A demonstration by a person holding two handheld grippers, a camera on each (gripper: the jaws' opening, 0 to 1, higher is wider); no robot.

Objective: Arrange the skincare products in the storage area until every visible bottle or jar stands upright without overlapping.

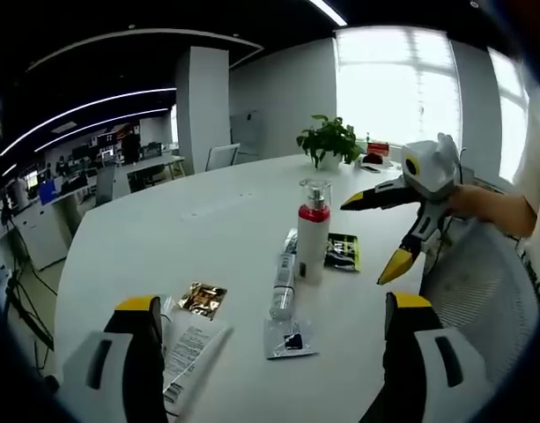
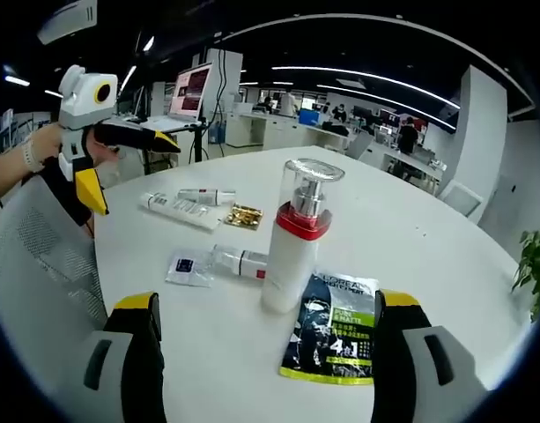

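A white pump bottle [image 1: 312, 233] [image 2: 296, 238] with a red collar and clear cap stands upright on the white round table [image 1: 208, 220]. Beside it a small clear bottle [image 1: 283, 286] [image 2: 243, 261] lies on its side. A white tube [image 1: 195, 348] [image 2: 177, 209] lies flat, with another small tube [image 2: 206, 196] behind it. My left gripper [image 1: 273, 302] [image 2: 133, 172] is open and empty, hovering short of the lying bottle. My right gripper [image 2: 268, 302] [image 1: 375, 233] is open too, just in front of the pump bottle, touching nothing.
Flat sachets lie around the bottles: a black-green one [image 2: 333, 330] [image 1: 343, 251], a gold one [image 1: 202, 300] [image 2: 244, 215], a silver one [image 1: 290, 337] [image 2: 187, 266]. A potted plant [image 1: 329, 139] stands at the far edge. A mesh chair back [image 2: 40, 264] is by the table.
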